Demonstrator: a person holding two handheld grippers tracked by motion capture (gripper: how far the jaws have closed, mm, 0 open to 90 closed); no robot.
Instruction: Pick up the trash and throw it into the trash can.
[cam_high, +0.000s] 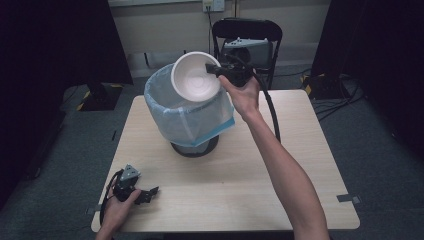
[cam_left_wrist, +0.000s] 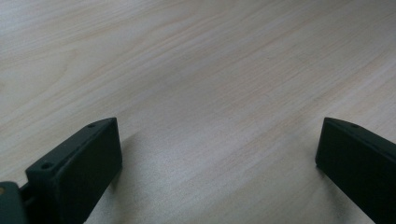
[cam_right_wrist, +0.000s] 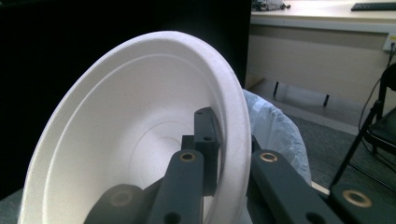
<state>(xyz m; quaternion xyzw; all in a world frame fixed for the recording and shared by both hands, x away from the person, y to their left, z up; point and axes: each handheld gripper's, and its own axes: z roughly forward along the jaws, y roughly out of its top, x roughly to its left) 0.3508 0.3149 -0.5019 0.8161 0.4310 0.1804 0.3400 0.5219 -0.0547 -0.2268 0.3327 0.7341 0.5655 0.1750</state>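
My high view looks down over the desk (cam_high: 300, 165); my left gripper view skims it closely; my right faces the bowl (cam_right_wrist: 116, 140).

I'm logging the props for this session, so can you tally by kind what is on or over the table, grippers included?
Grippers: 2, the left gripper resting open on the table, the right gripper clamped on the bowl's rim
White bowl: 1, held tilted over the bin
Bin with a pale blue bag: 1
Total: 4
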